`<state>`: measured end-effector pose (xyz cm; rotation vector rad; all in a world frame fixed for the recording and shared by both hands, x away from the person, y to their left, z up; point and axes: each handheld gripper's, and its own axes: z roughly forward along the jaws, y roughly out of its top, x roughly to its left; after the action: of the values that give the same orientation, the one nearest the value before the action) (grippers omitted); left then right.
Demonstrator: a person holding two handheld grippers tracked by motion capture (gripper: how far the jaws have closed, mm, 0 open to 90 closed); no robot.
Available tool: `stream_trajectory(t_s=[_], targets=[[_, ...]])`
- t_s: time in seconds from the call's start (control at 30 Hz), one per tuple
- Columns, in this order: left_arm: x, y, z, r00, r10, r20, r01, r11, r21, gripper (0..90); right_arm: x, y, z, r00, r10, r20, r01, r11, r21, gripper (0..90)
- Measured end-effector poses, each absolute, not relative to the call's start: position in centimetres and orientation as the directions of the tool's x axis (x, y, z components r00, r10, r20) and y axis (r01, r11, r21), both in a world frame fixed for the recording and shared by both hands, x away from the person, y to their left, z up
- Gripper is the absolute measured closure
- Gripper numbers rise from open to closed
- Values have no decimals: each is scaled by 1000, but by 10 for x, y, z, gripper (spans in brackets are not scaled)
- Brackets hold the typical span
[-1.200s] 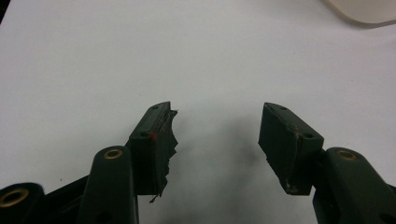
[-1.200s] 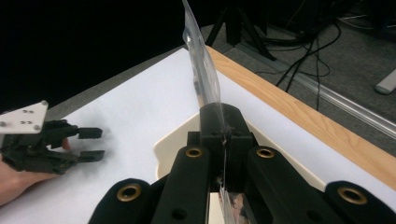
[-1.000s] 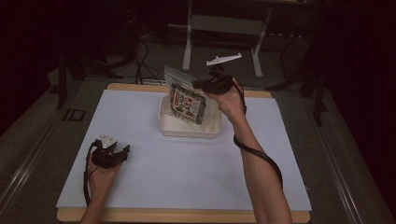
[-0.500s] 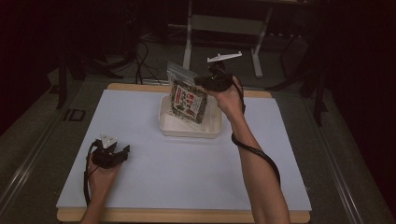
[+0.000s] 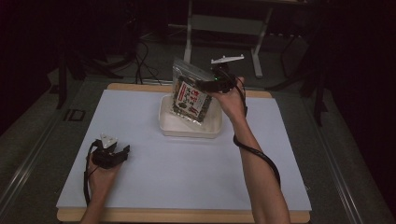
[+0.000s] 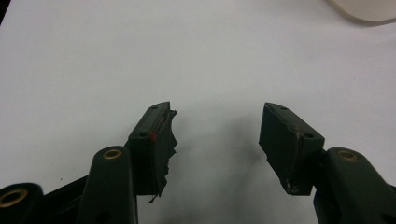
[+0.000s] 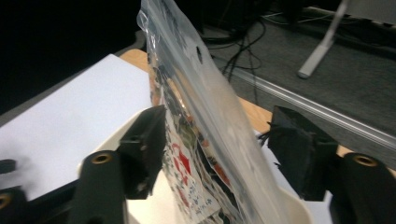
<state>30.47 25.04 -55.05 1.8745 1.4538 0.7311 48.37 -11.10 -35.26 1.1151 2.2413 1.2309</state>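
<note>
A clear snack bag [image 5: 189,95] with a red, white and dark print stands tilted in a shallow white tub [image 5: 187,130] at the back middle of the table. My right gripper [image 5: 208,84] is at the bag's upper right edge. Its jaws have just been opening, and in the right gripper view the bag [image 7: 187,70] rises between the parted jaws of the gripper [image 7: 217,126], close to the left one and clear of the right. Near the front left, my left gripper [image 5: 119,151] rests low over the sheet, open with nothing between its jaws [image 6: 217,116].
A white sheet [image 5: 154,177] covers the wooden tabletop. The tub's rim [image 6: 369,9] shows far off in the left gripper view. Behind the table are a dark floor, cables and a grey stand [image 5: 224,23].
The right hand has shifted only slightly at the bag's upper edge, and the bag stays standing in the tub. The left hand has not moved.
</note>
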Motion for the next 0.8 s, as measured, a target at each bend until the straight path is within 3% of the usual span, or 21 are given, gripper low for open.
stream_trajectory(t_s=[0.2, 0.8], targets=[[305, 250, -550, 231, 972, 40, 612, -177, 771, 441, 484, -122, -348, -603, 796, 52, 462, 296, 836, 295], [305, 250, -550, 231, 972, 38, 612, -176, 771, 440, 480, -147, -332, -581, 813, 46, 418, 249, 874, 290]])
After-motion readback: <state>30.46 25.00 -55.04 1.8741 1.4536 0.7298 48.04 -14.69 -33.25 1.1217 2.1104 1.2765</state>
